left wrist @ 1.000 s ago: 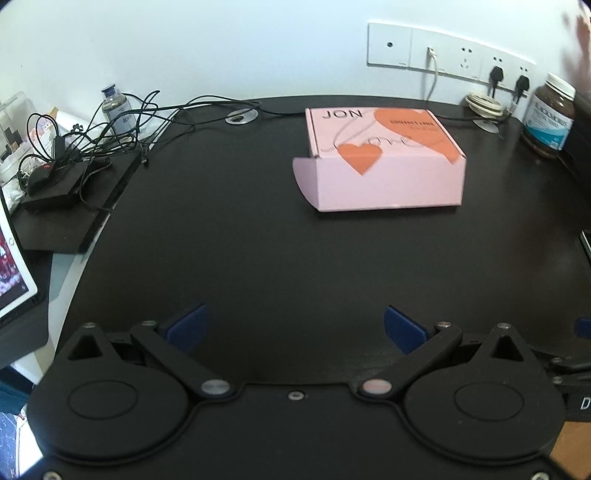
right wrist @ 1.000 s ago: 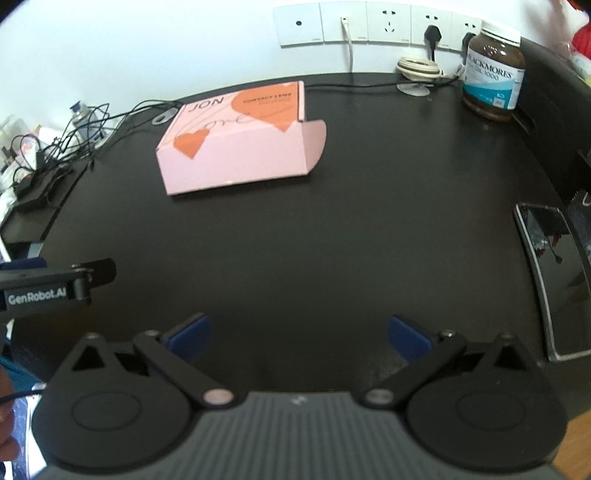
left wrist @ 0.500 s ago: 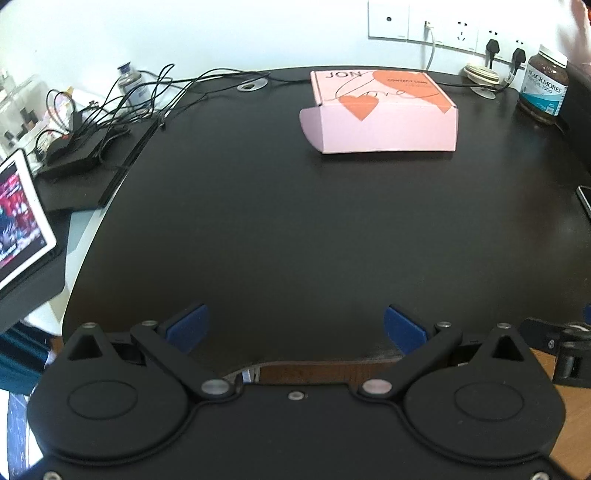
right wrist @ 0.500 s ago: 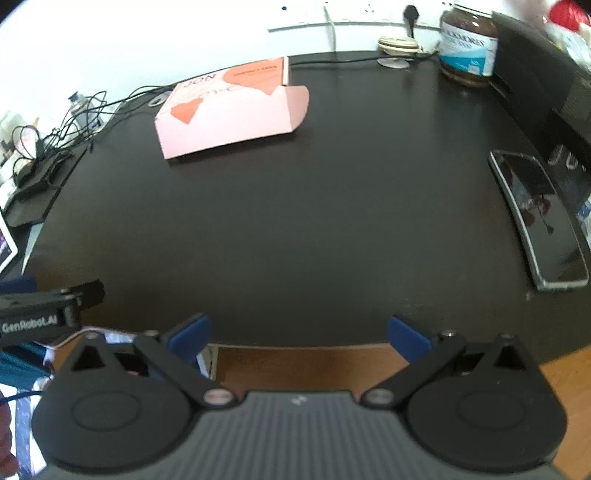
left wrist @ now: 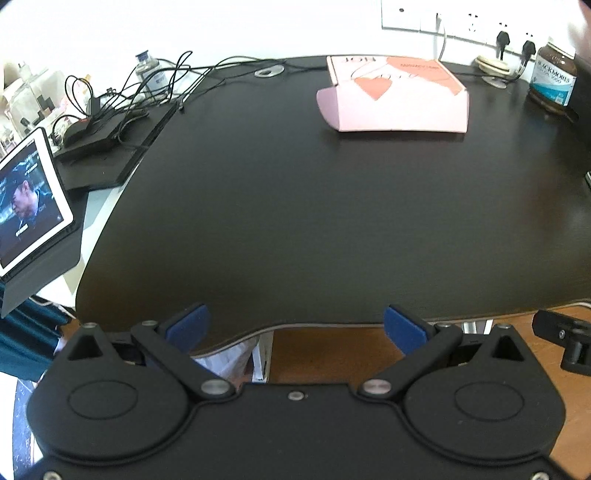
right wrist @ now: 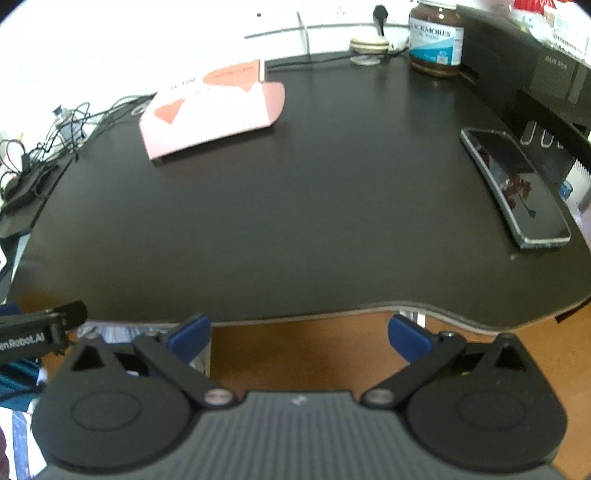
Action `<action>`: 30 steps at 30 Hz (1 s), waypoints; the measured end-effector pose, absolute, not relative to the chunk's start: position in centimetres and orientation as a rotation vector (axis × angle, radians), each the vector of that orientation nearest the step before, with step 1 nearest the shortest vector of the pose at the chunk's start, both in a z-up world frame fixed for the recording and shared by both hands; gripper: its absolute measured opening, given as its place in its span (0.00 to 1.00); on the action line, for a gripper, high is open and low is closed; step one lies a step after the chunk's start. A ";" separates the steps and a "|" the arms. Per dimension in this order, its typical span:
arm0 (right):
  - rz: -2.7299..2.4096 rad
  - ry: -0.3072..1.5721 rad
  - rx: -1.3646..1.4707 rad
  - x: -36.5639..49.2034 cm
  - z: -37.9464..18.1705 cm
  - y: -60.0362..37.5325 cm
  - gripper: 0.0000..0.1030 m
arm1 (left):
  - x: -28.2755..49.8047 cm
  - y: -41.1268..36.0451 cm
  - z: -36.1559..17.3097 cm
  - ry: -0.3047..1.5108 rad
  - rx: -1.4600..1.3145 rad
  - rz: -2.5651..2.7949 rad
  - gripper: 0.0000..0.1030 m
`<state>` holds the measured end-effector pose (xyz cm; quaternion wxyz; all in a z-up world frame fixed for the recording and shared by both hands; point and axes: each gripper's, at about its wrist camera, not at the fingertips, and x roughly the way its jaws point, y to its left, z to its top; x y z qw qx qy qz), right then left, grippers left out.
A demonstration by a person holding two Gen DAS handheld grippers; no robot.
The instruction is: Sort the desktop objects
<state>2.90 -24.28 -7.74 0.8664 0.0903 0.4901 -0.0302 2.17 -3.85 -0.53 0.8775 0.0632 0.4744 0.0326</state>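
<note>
Left gripper close up front, blue fingers spread wide, nothing held between them. Hanging just past the near edge of the black desk, over brown floor. Right gripper the same: blue fingers far apart, nothing in them, near the desk's front edge. Each gripper's black tip peeking into the other's view at the side.

Big bare dark middle of the desk next. On the right side, a dark phone lying flat, screen up, close to the right edge. Off the left edge, a tablet standing tilted, screen lit.

Farther back, a pink box with red hearts lying flat on the desk, one flap sticking out at the side. In the right view the same pink box seen back and to the left, well apart from the phone. At the back left, a tangle of black wires on a black pad, with a small bottle behind.

At the far right corner, a brown jar with a white and blue label, standing upright beside a black case. Just left of the jar, a coiled pale cable. White wall sockets behind all, plugs in.
</note>
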 end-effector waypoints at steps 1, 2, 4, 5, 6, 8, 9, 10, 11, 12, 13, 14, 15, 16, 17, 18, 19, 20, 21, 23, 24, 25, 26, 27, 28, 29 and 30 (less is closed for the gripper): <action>-0.057 1.033 0.199 2.9 -7.9 -24.1 0.99 | 2.1 -3.7 -0.6 0.994 0.130 0.070 1.00; -0.051 1.040 0.208 2.8 -8.0 -24.0 0.99 | 2.0 -3.6 -0.7 0.999 0.129 0.073 1.00; -0.037 1.051 0.211 3.0 -8.2 -23.5 0.99 | 1.8 -3.4 -0.9 1.008 0.125 0.078 1.00; -0.028 1.053 0.205 3.1 -8.3 -23.2 0.99 | 1.7 -3.3 -1.0 1.012 0.123 0.081 1.00; -0.021 1.055 0.197 3.2 -8.3 -22.9 0.99 | 1.6 -3.1 -1.0 1.016 0.119 0.087 1.00; -0.010 1.059 0.176 3.4 -8.2 -22.4 0.99 | 1.4 -2.8 -1.1 1.025 0.110 0.096 1.00; -0.005 1.062 0.163 3.4 -8.2 -22.1 0.99 | 1.3 -2.7 -1.2 1.028 0.106 0.101 1.00; 0.000 1.065 0.149 3.4 -8.1 -21.9 0.99 | 1.2 -2.5 -1.3 1.033 0.101 0.103 1.00; 0.004 1.072 0.134 3.4 -8.1 -21.6 0.99 | 1.1 -2.4 -1.4 1.043 0.095 0.106 1.00; 0.005 1.081 0.121 3.4 -8.2 -21.4 0.99 | 1.0 -2.4 -1.6 1.052 0.092 0.106 1.00; 0.006 1.086 0.114 3.3 -8.3 -21.3 0.99 | 0.9 -2.3 -1.7 1.061 0.089 0.107 1.00; 0.008 1.088 0.113 3.2 -8.3 -21.2 0.99 | 0.8 -2.3 -1.8 1.065 0.088 0.108 1.00; 0.006 1.089 0.113 3.1 -8.3 -21.2 0.99 | 0.8 -2.1 -1.9 1.066 0.087 0.108 1.00; 0.003 1.089 0.113 2.9 -8.3 -21.2 0.99 | 0.7 -2.1 -1.9 1.064 0.086 0.107 1.00; -0.001 1.087 0.113 2.8 -8.3 -21.2 0.99 | 0.6 -2.1 -1.8 1.061 0.085 0.106 1.00; -0.004 1.084 0.114 2.7 -8.2 -21.2 0.99 | 0.5 -2.1 -1.8 1.058 0.085 0.105 1.00; -0.007 1.081 0.116 2.5 -8.2 -21.2 0.99 | 0.5 -2.1 -1.7 1.054 0.084 0.101 1.00; -0.010 1.076 0.118 2.4 -8.1 -21.3 0.99 | 0.4 -2.2 -1.7 1.050 0.083 0.097 1.00; -0.014 1.070 0.119 2.4 -7.9 -21.3 0.99 | 0.4 -2.3 -1.6 1.045 0.082 0.093 1.00; -0.026 1.054 0.122 2.3 -7.6 -21.5 0.99 | 0.4 -2.5 -1.4 1.035 0.078 0.080 1.00; -0.036 1.043 0.122 2.2 -7.4 -21.6 0.99 | 0.4 -2.6 -1.3 1.029 0.076 0.072 1.00; -0.043 1.033 0.122 2.2 -7.2 -21.7 0.99 | 0.4 -2.8 -1.2 1.024 0.079 0.065 1.00; -0.046 1.028 0.120 2.2 -7.1 -21.9 0.99 | 0.4 -3.1 -1.1 1.020 0.085 0.058 1.00; -0.048 1.028 0.119 2.2 -7.0 -22.0 0.99 | 0.4 -3.4 -1.1 1.019 0.090 0.052 1.00; -0.051 1.027 0.119 2.2 -7.0 -22.1 0.99 | 0.4 -3.6 -1.0 1.018 0.095 0.047 1.00; -0.053 1.027 0.121 2.1 -7.0 -22.2 0.99 | 0.5 -3.8 -1.0 1.018 0.098 0.042 1.00; -0.056 1.027 0.123 2.1 -6.9 -22.4 0.99 | 0.5 -4.0 -1.1 1.017 0.101 0.037 1.00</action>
